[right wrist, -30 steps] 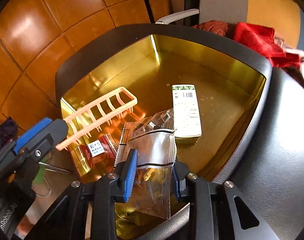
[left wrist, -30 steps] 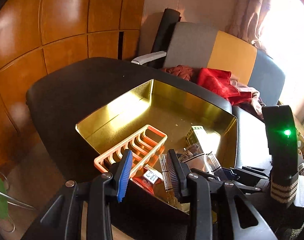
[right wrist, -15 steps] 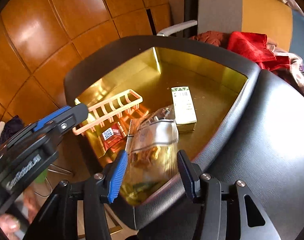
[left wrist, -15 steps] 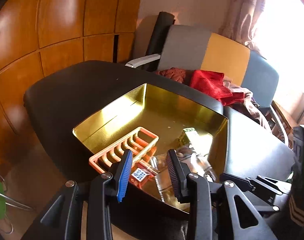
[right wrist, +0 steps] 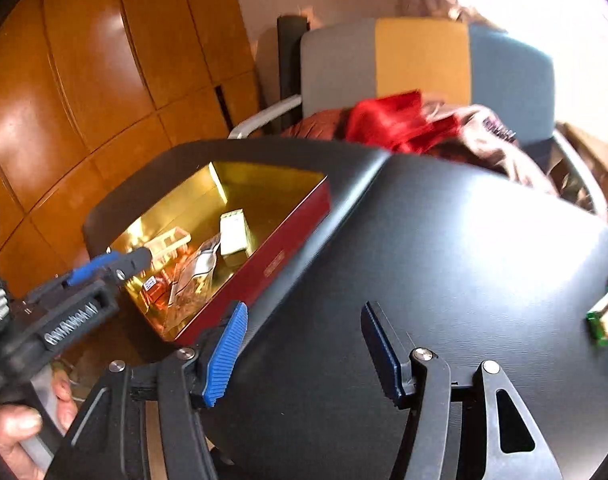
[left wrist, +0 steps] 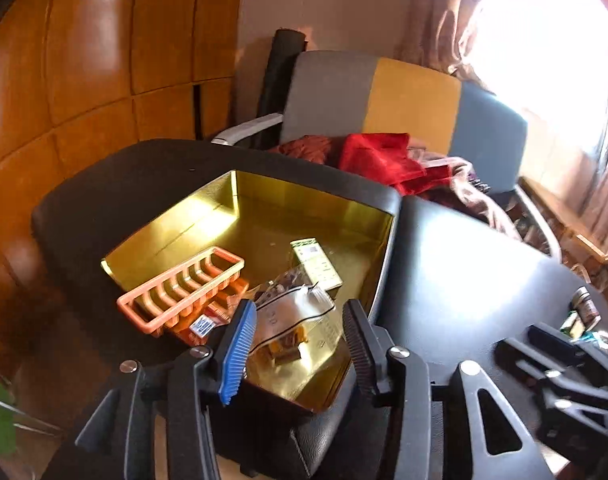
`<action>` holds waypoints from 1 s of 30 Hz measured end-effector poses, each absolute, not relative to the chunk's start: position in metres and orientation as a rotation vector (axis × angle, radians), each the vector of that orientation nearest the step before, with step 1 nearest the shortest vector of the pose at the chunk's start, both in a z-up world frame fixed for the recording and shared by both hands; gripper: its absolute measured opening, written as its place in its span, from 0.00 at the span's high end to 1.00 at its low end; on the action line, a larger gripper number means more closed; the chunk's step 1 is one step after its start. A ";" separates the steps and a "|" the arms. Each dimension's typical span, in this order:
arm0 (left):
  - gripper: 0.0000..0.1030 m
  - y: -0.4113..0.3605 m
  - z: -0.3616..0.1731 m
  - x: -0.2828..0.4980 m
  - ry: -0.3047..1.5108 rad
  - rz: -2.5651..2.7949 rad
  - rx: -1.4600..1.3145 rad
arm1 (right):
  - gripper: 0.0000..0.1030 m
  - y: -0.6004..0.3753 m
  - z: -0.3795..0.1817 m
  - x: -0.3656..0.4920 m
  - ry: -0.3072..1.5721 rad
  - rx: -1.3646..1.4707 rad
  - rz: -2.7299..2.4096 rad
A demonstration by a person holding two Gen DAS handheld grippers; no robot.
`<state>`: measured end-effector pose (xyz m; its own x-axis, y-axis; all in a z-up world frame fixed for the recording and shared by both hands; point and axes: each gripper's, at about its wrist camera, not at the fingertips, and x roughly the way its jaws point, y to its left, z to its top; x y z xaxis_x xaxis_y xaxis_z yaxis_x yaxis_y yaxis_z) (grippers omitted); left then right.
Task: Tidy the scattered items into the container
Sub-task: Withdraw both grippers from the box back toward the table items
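Gold metal lines the inside of the container (left wrist: 207, 224), a shallow tin with a dark red outer wall (right wrist: 263, 264), and it sits on the left black cushion (left wrist: 115, 184). Inside it you see an orange plastic rack (left wrist: 179, 290) near the left wall, a white and green small box (left wrist: 316, 264) lying flat toward the right, a clear zip bag (left wrist: 293, 316) at the near side, and a red packet (left wrist: 203, 324) partly under the rack.

Your left gripper (left wrist: 299, 352) hangs just above the near corner of the tin; its two fingers are spread and nothing is between them, the zip bag only shows behind the gap. Your right gripper (right wrist: 304, 356) is over the right black cushion (right wrist: 464, 260), well apart from the tin; its fingers are also wide apart and empty.

At the far right edge of that cushion some scattered items lie outside the tin: a green and cream small box (right wrist: 606, 318) and, in the left wrist view, a small jar (left wrist: 586, 308). They are blurred, so you cannot tell more about them. Behind the cushions stands a chair (left wrist: 404, 96) with red cloth (left wrist: 380, 156) on the seat.
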<state>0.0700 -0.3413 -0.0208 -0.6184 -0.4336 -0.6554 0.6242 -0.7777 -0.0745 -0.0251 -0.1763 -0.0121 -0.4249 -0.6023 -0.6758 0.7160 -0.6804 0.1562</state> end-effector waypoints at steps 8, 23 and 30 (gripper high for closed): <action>0.49 -0.331 -0.023 0.080 0.382 -2.275 0.863 | 0.40 -0.178 0.011 0.000 0.267 0.816 -2.194; 0.46 -0.281 -0.016 0.066 0.273 -2.394 0.883 | 0.30 -0.132 0.003 0.002 0.229 0.835 -2.328; 0.46 -0.205 -0.019 0.012 0.151 -2.635 0.994 | 0.29 -0.035 -0.014 -0.030 0.114 0.947 -2.566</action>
<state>0.0118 -0.2049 -0.0190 -0.7065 -0.2583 -0.6589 0.3319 -0.9432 0.0138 -0.0303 -0.0354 -0.0142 -0.6900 -0.3408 -0.6385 0.3961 -0.9162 0.0611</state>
